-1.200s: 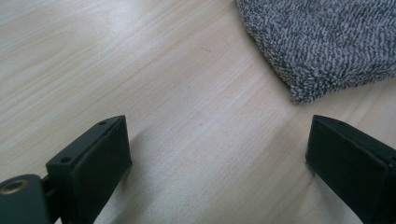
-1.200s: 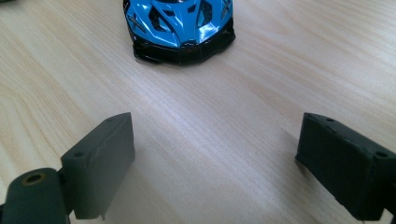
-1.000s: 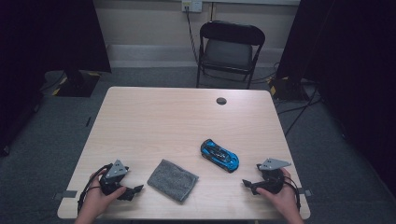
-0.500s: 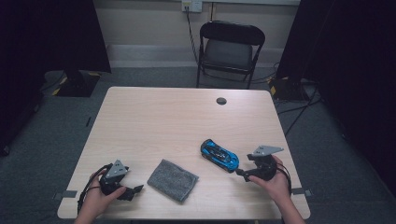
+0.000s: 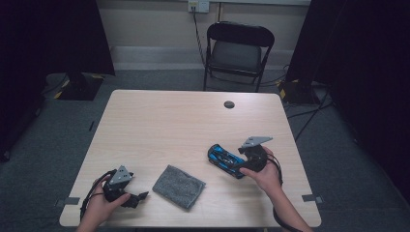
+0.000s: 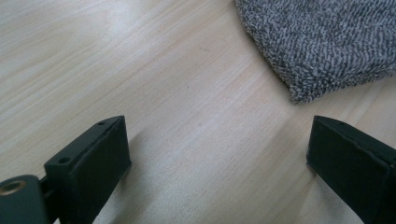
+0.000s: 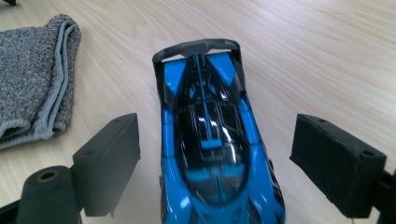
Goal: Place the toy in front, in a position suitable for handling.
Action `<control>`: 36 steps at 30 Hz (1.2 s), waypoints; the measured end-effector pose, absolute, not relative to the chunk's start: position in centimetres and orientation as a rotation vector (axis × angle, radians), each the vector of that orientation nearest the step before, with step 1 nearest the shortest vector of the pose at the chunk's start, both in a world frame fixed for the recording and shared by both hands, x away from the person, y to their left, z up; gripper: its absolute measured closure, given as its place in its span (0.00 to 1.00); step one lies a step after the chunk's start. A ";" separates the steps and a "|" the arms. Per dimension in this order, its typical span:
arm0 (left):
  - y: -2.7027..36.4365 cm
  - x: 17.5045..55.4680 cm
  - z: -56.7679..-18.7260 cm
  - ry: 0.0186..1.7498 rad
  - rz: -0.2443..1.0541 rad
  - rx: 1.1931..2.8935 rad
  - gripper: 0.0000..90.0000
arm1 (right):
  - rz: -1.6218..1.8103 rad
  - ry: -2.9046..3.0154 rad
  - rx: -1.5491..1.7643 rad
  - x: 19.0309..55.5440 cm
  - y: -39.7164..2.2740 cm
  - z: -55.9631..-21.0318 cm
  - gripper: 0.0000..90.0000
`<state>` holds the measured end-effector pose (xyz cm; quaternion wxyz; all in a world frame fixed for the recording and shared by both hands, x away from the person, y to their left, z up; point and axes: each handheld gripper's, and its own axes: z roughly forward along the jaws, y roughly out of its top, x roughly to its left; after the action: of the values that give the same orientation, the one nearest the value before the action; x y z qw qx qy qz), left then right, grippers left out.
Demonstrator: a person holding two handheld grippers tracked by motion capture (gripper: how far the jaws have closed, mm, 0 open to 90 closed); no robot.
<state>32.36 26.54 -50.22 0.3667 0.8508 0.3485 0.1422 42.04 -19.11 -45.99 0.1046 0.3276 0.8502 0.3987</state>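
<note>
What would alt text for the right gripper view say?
A blue and black toy car lies on the wooden table between the right gripper's two open black jaws, which stand apart from its sides. A folded grey cloth lies at the left.

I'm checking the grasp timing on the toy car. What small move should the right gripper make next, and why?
Probably close the right gripper on the blue toy car. Its fingers already stand open on either side of the car's body, with gaps on both sides, so nothing is gripped yet. The car sits flat on the table, apart from the grey cloth.
</note>
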 end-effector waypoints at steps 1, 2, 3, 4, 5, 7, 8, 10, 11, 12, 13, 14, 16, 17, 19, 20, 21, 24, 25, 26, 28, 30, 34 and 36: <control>26.5 32.4 -50.2 0.895 0.365 2.186 0.06 | 1.167 2.514 0.962 42.2 -18.8 -46.0 0.17; 26.5 32.4 -50.2 0.895 0.365 2.186 0.06 | 1.142 2.517 0.946 42.5 -18.0 -46.1 0.16; 26.5 32.4 -50.2 0.895 0.365 2.186 0.06 | 1.132 2.525 0.937 42.7 -17.6 -46.2 0.16; 26.5 32.4 -50.2 0.895 0.365 2.187 0.06 | 1.117 2.532 0.923 42.8 -17.2 -46.2 0.16; 26.5 32.4 -50.2 0.897 0.365 2.184 0.06 | 1.108 2.537 0.912 43.0 -16.9 -46.3 0.16; 26.5 32.4 -50.2 0.896 0.364 2.185 0.05 | 1.105 2.544 0.908 43.4 -16.2 -46.5 0.16; 26.5 32.4 -50.2 0.896 0.364 2.185 0.05 | 1.105 2.544 0.908 43.4 -16.2 -46.5 0.16; 26.5 32.4 -50.2 0.893 0.362 2.186 0.05 | 1.108 2.557 0.907 44.0 -15.4 -46.7 0.16; 26.5 32.4 -50.2 0.893 0.362 2.186 0.05 | 1.101 2.563 0.903 44.2 -15.1 -46.8 0.16; 26.5 32.4 -50.2 0.891 0.360 2.190 0.05 | 1.101 2.565 0.907 44.3 -14.9 -46.9 0.16; 26.5 32.4 -50.2 0.889 0.360 2.191 0.05 | 1.103 2.568 0.909 44.5 -14.7 -47.0 0.16; 26.5 32.4 -50.2 0.889 0.360 2.191 0.05 | 1.103 2.568 0.909 44.5 -14.7 -47.0 0.16; 26.6 32.4 -50.2 0.885 0.362 2.194 0.05 | 1.090 2.579 0.900 44.8 -14.2 -47.2 0.16; 26.6 32.5 -50.2 0.882 0.361 2.197 0.05 | 1.075 2.587 0.901 44.9 -13.9 -47.4 0.16; 26.6 32.5 -50.2 0.880 0.360 2.198 0.05 | 1.064 2.591 0.898 45.1 -13.6 -47.7 0.16; 26.6 32.5 -50.2 0.880 0.360 2.198 0.05 | 1.068 2.592 0.906 45.2 -13.5 -47.7 0.16; 26.6 32.5 -50.2 0.879 0.359 2.198 0.05 | 1.068 2.592 0.906 45.2 -13.5 -47.7 0.16; 26.6 32.5 -50.2 0.877 0.360 2.199 0.05 | 1.054 2.593 0.913 45.3 -13.2 -48.0 0.16; 26.6 32.5 -50.2 0.877 0.360 2.199 0.05 | 1.048 2.594 0.913 45.4 -13.2 -48.1 0.16; 26.6 32.5 -50.2 0.876 0.359 2.199 0.05 | 1.044 2.596 0.917 45.4 -13.1 -48.2 0.16; 26.6 32.6 -50.2 0.876 0.359 2.198 0.05 | 1.052 2.592 0.933 45.5 -13.1 -48.3 0.16; 26.6 32.6 -50.2 0.876 0.358 2.198 0.05 | 1.042 2.594 0.932 45.6 -12.9 -48.5 0.16; 26.6 32.6 -50.2 0.875 0.358 2.199 0.05 | 1.024 2.592 0.926 45.6 -12.6 -48.6 0.16; 26.6 32.6 -50.2 0.874 0.358 2.199 0.05 | 1.019 2.593 0.933 45.6 -12.6 -48.7 0.17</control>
<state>32.58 26.61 -50.21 0.3653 0.8552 0.3401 0.1393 45.62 -12.57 -48.65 0.1016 0.3161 0.8779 0.3450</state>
